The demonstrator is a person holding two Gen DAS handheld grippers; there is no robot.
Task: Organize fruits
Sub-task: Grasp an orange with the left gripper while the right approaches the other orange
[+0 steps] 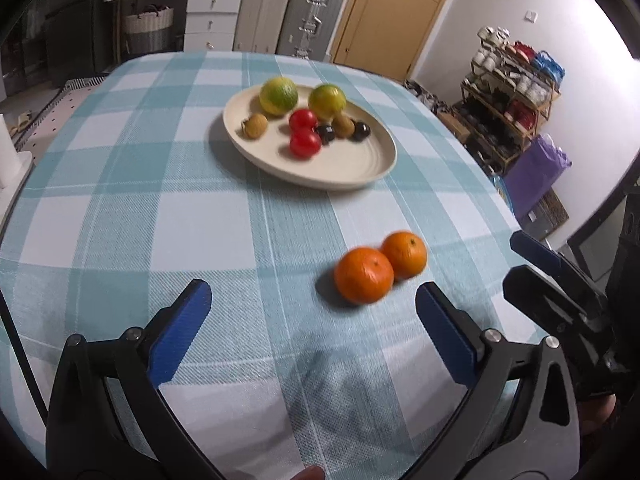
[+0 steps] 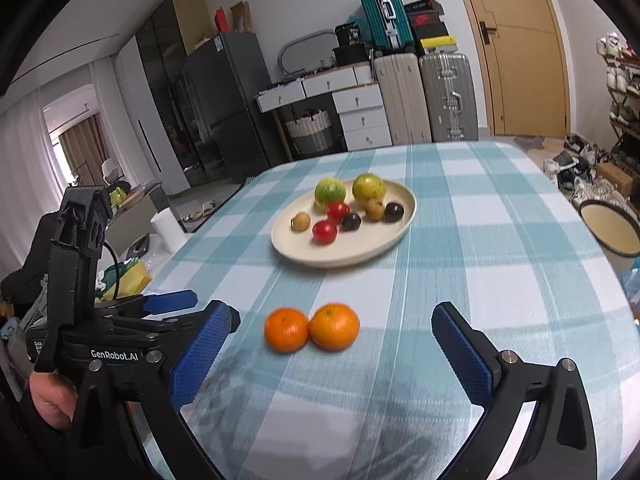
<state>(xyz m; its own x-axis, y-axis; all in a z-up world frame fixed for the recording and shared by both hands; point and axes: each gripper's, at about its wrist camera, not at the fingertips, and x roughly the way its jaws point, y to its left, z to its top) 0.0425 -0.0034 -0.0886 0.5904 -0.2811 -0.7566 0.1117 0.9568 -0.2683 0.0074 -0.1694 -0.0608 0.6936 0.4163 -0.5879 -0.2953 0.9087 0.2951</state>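
Both wide-open, empty tools are lining up on the loose fruit: left gripper (image 1: pixel 313 322), two oranges (image 2: pixel 312 328) touching on the tablecloth (image 1: pixel 120 220), right gripper (image 2: pixel 334 334). Next, I'd judge: close on one orange each, carry to the plate (image 2: pixel 344 258)

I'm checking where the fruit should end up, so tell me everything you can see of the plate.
The plate is a cream, oval, shallow dish with a low raised rim, ceramic by its look. It lies flat on the checked tablecloth, beyond the two oranges. On its far half lie two yellow-green citrus fruits, two red tomatoes, two brown fruits and two dark ones. Its near part is bare.
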